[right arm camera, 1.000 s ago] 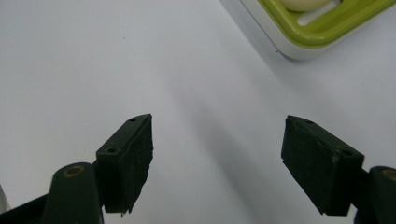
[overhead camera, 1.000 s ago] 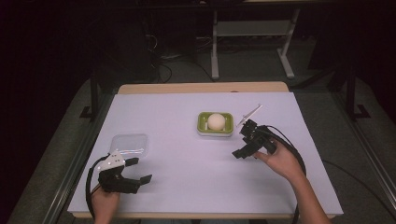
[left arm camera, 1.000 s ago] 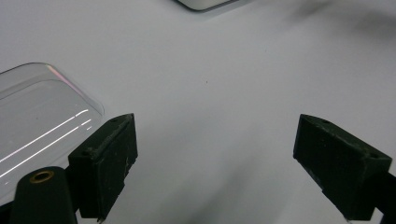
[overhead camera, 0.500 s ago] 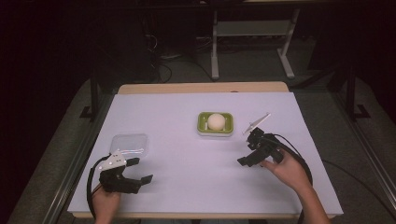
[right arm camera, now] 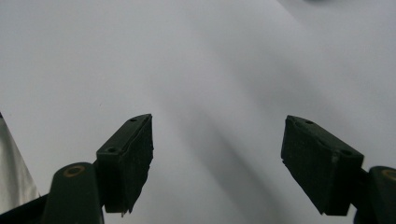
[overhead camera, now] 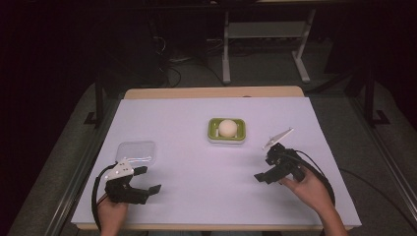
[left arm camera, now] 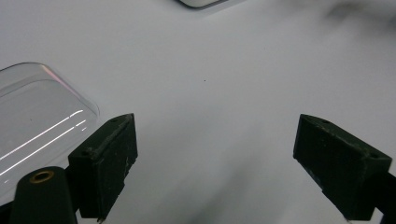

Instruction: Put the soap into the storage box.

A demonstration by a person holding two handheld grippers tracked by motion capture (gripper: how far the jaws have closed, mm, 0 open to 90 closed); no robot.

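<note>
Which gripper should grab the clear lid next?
Left, probably. The left gripper sits just below the clear lid, jaws open and empty, with the lid beside one jaw in its own view. The right gripper, also open, is across the table, past the green dish.

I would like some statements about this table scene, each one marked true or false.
1. The pale round ball lies in the green dish. True.
2. The right gripper holds the ball. False: its jaws are open and empty, over the bare table.
3. The clear lid lies beside the left gripper. True.
4. The clear lid covers the green dish. False: it lies apart, at the table's left.
5. The left gripper is shut. False: its jaws stand open.
</note>
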